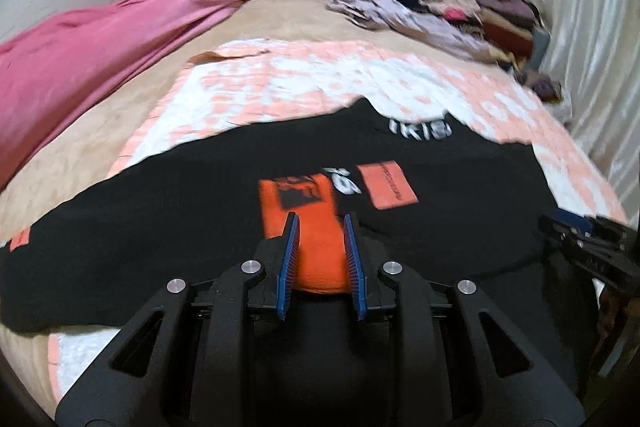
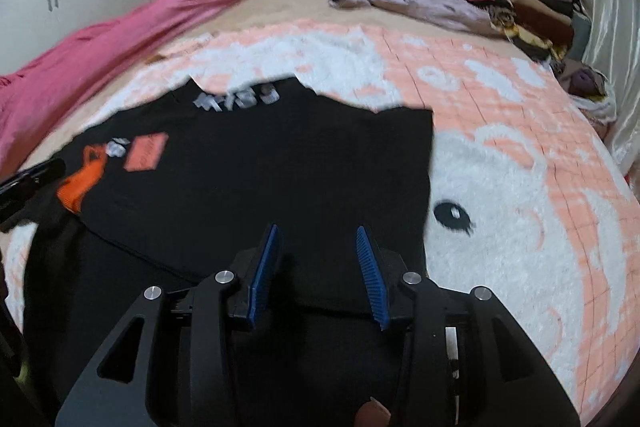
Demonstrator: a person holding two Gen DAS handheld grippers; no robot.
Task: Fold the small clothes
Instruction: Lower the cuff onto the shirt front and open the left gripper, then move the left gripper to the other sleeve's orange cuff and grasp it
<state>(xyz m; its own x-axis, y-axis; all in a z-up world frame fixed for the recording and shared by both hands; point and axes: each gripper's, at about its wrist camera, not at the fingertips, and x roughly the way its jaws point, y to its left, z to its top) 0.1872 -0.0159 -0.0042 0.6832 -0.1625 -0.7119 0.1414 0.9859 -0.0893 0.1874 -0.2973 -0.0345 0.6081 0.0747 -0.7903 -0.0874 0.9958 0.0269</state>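
Left wrist view: the left gripper (image 1: pixel 320 223) sits at 6 o'clock, its blue pads a narrow gap apart, with the orange patch (image 1: pixel 310 223) of the black shirt (image 1: pixel 160 223) bulging between them. The pads flank that hump closely, but whether they pinch the cloth or merely straddle it I cannot tell. The shirt lies spread across the pink-and-white blanket (image 1: pixel 280 87) from 9 to 3 o'clock, white lettering near 1 o'clock, a second orange label (image 1: pixel 386 185) just beyond the gripper. The right gripper (image 1: pixel 588 243) shows at 3 o'clock over the shirt's edge. A pink duvet (image 1: pixel 120 39) runs along 10 o'clock and a stack of clothes (image 1: pixel 480 11) sits at 1 o'clock.

Right wrist view: the right gripper (image 2: pixel 316 239) at 6 o'clock has its pads clearly parted, with nothing between them; it hovers above the shirt (image 2: pixel 280 167), near its straight edge at 3 o'clock, where black meets blanket (image 2: pixel 520 155). The left gripper (image 2: pixel 32 175) enters at 9 o'clock beside the orange patch (image 2: pixel 80 183). The stack (image 2: pixel 520 3) is at 1 o'clock.

Judgement: the shirt looks laid flat and the fold is not yet made, so this is the step of taking hold. The next move calls for the right claw to drop onto the near hem and close on it, and the left to get a firm bite, so both can lift together and carry the cloth over evenly
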